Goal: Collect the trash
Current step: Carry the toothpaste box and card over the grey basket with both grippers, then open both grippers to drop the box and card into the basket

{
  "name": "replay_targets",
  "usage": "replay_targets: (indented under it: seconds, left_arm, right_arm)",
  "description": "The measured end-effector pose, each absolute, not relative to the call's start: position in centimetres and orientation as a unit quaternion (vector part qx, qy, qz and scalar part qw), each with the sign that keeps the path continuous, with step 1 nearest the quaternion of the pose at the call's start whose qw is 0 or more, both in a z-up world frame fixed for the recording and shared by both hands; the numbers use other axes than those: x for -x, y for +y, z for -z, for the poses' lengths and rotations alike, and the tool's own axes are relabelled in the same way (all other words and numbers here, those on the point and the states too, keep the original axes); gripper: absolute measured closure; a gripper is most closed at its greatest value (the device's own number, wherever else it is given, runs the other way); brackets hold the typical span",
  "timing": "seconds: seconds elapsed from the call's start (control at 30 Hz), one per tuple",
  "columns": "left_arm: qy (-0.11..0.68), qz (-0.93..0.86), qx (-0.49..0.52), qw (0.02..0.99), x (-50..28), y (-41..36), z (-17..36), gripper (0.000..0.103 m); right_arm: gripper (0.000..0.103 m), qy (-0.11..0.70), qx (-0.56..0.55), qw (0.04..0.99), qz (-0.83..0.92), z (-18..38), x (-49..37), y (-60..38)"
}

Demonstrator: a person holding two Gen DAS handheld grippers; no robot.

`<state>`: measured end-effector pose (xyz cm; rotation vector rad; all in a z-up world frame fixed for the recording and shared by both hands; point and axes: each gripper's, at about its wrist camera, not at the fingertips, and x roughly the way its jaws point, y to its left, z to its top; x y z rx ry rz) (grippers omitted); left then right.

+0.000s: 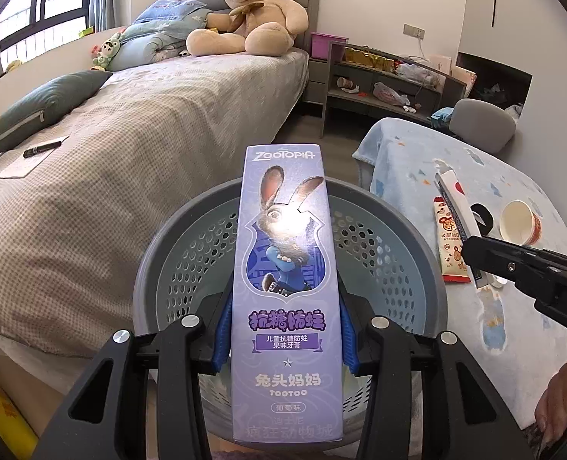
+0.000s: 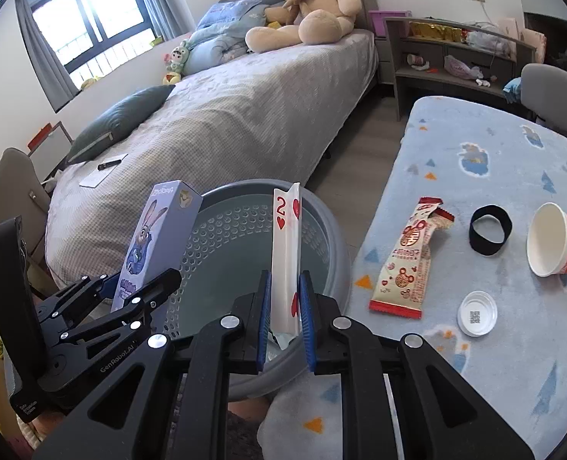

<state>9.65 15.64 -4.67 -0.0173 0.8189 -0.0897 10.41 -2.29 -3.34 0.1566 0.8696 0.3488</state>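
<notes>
Over the basket, left wrist view: I see my left gripper (image 1: pixel 285 329) angled downward above the grey perforated basket (image 1: pixel 191 253), which stands on the floor between the bed (image 1: pixel 130 145) and the blue-blanketed table (image 1: pixel 513 191).
Left grip: both blue pads press the long sides of the purple toothpaste box (image 1: pixel 287 287), clamped firmly; the box runs lengthwise away from me, its far end past the basket's rim.
Right gripper from here: my right gripper (image 1: pixel 475 264) enters from the right edge, above the table's near edge, pinching a thin card seen edge-on.
Table from here: a snack wrapper (image 1: pixel 446 245) and a paper cup (image 1: pixel 521 220) on its side lie on the blanket.
Right wrist view, pose: I have the right gripper (image 2: pixel 285 306) tilted down over the basket (image 2: pixel 222 237) near its table-side rim.
Right grip: jaws nearly closed, pinching a folded playing card (image 2: pixel 285 253), a two of hearts, standing upright between the pads.
Left gripper from here: the left gripper (image 2: pixel 138 291) sits at lower left over the basket's bed-side rim, holding the toothpaste box (image 2: pixel 149 237) tilted upward.
Trash left on table: the snack wrapper (image 2: pixel 410 264), a black band (image 2: pixel 490 235), the paper cup (image 2: pixel 551 241) and a white lid (image 2: pixel 477 312) lie apart from one another.
</notes>
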Motion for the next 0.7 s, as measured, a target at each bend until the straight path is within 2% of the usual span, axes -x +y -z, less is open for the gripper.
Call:
replay_targets:
  seconds: [0.63, 0.7]
  left_arm:
    - [0.419, 0.043, 0.042, 0.906, -11.0, 17.7, 6.6, 0.06]
    - [0.419, 0.043, 0.045, 0.906, -11.1, 17.9, 6.6, 0.056]
  right_arm:
    - [0.086, 0.439, -0.053, 0.879, -0.181, 5.1, -12.9, 1.3]
    - [0.083, 0.437, -0.052, 0.88, -0.181, 5.0, -12.9, 1.3]
